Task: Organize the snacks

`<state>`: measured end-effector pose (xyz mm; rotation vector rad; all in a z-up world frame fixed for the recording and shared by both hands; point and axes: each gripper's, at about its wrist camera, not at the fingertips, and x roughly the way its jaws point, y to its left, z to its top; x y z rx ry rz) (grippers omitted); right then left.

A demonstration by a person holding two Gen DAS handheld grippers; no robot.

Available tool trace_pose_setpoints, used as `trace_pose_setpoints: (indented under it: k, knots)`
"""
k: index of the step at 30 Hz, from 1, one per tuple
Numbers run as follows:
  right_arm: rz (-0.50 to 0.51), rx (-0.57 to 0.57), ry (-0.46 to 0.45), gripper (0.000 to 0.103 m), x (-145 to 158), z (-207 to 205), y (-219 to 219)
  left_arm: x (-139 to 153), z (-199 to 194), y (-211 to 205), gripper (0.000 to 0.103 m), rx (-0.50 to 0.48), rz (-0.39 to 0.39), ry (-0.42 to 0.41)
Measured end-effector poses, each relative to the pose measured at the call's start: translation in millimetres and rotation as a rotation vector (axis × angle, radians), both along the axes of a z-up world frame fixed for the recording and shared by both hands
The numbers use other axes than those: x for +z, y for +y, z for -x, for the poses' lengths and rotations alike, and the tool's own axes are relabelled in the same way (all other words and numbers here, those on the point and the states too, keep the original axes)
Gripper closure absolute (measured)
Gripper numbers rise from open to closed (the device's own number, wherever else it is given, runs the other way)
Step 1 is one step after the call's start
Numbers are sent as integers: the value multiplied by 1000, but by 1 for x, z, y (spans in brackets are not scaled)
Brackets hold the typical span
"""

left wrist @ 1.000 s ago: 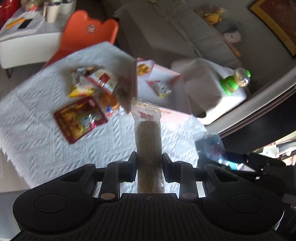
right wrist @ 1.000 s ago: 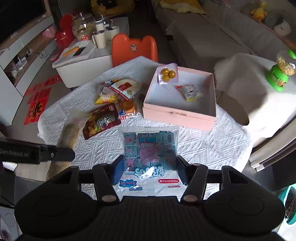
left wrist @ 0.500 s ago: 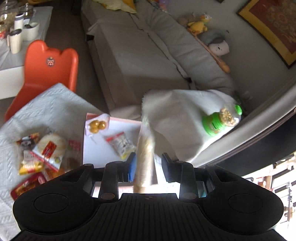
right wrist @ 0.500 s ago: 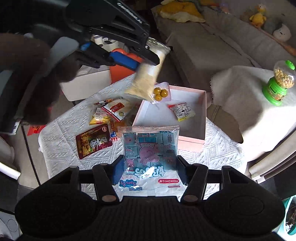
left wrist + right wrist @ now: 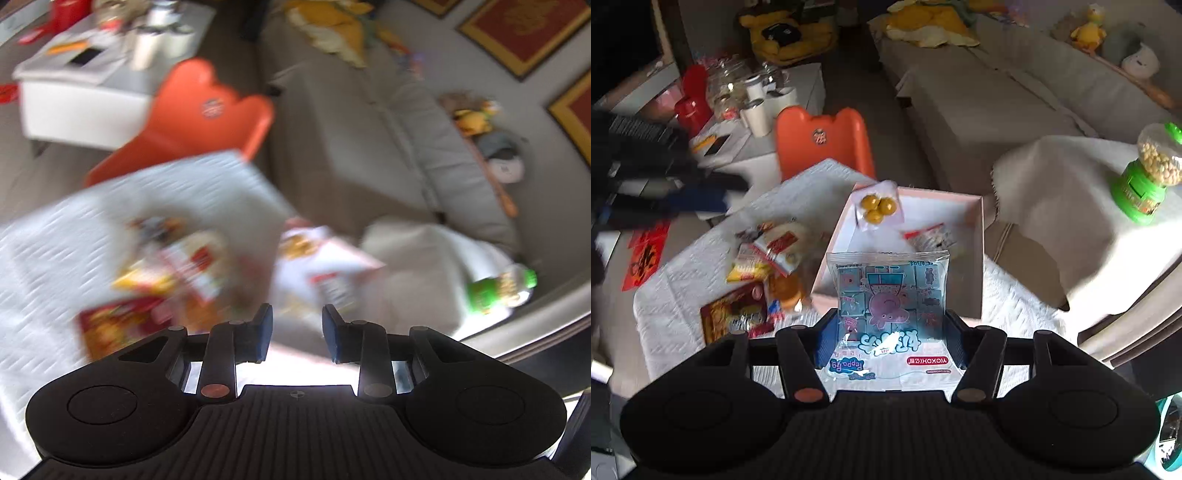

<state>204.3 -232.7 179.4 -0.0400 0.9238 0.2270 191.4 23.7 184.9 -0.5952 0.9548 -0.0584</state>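
Your right tool (image 5: 891, 325) is clamped on the blue cartoon snack bag (image 5: 890, 295), with its jaws easing apart at this moment while the bag sits between them; the pink box (image 5: 975, 258) lies just ahead of and below that tool on the table (image 5: 1015, 295). The risk, as I judge it, is that the bag slips free too early and lands on the near wall of the box or on the table in front of it, since the bag hangs over that near edge rather than clearly over the open inside. Your left tool (image 5: 297, 332) has its jaws apart with nothing between them, and its view is badly smeared, so aiming it at the loose pile (image 5: 166, 269) ahead and to its left could mean a missed or double pick. Counting: one pink box, two tools, one bag in your grip. Inside the box I can make out two packets, the clear one with three yellow balls (image 5: 876, 206) and a small red-topped one (image 5: 932, 236) beyond the held bag. The pile to the left of the right tool holds roughly five or six packets, too overlapped to count surely.
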Motion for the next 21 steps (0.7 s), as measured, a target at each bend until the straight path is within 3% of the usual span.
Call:
trace_pose_setpoints:
  k: [3,4,8,11,16,21]
  knots:
    - [8,-33,-86,29,-3,-25,11,-23,27,28,70,59,-2,62]
    - [25,-23,-90,29,-6,-31,18,-32,36,36,70,84,2,85]
    - [16,36,-17,29,-24,-38,43,-65,61,65,70,169,29,165]
    - [17,101,53,29,-42,-36,66,-89,70,76,70,170,37,176]
    - [74,177,99,29,-75,-36,105,-122,54,76,70,62,32,152]
    - [5,138,132,29,-100,-26,106,-108,-33,49,70,-202,-62,0]
